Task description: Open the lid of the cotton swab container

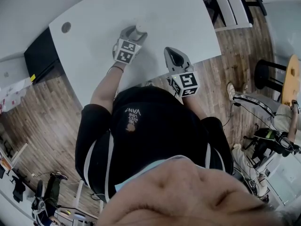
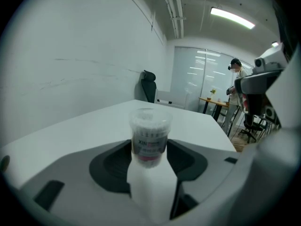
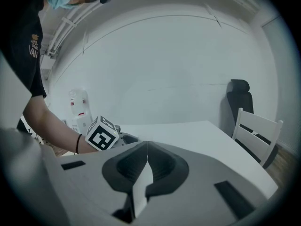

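The cotton swab container (image 2: 149, 132) is a small clear tub with a clear lid on top and a printed label. It stands upright on the white table (image 1: 164, 13), between the jaws of my left gripper (image 2: 149, 147), which is shut on its lower half. In the head view the container (image 1: 139, 30) shows just past the left gripper (image 1: 135, 36). My right gripper (image 1: 171, 53) hovers over the table to the right of it, shut and empty; its jaws (image 3: 147, 145) meet in a thin line. The left gripper's marker cube (image 3: 102, 136) shows to its left.
A round cable hole (image 1: 66, 27) sits in the table's far left corner. A white chair (image 3: 257, 132) and a black office chair (image 3: 237, 98) stand at the table's right side. Desks, a stool (image 1: 268, 74) and a person (image 2: 236, 76) are farther off.
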Demonstrator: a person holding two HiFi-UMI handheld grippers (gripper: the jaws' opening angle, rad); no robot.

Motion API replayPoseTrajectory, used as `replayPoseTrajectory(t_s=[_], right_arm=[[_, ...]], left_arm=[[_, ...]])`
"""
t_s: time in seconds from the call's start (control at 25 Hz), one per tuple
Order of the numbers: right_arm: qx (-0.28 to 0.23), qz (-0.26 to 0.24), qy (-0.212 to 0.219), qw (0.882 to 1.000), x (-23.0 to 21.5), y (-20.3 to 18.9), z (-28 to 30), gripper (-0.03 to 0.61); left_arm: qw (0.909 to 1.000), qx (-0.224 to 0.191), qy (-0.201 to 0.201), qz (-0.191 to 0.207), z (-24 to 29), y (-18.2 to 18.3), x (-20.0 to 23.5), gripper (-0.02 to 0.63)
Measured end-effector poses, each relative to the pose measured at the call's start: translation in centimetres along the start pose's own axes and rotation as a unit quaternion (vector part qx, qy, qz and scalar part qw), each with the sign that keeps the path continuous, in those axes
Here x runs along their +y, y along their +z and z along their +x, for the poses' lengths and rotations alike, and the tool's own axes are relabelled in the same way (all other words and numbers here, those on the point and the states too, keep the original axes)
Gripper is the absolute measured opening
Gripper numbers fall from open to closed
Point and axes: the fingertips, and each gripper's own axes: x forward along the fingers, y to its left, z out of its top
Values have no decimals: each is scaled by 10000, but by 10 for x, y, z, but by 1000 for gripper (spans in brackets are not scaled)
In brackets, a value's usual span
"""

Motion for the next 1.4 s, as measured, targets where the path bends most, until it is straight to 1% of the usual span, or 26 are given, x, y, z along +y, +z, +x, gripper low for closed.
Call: replayPoseTrajectory(t_s=[0.2,0.4,0.6,0.8,0.96,1.16,1.4], right_arm=[[-19,-37,42,10000,5,2,-3,12],[-284,-124,115,9995,9,14,-7,12],[-423,-200,209,9987,14,23,-14,12],[-545,-282,333,9976,21,31,-21,12],[-641,-333,411,9965,23,37,-28,12],[-726,-373,481,9955,21,38,-38,12],[-825,-426,581,9940,28,39,-49,12]], left_arm=[[9999,-83,0,112,-16,11,-5,241],[9995,-239,56,195,-35,23,-13,241],[9989,-390,129,228,-54,37,-23,241],[9986,-427,197,226,-73,46,-34,241],[9980,-532,233,259,-91,55,-47,241],[9982,-479,308,178,-104,57,-62,241],[9979,-479,402,188,-123,55,-76,241]])
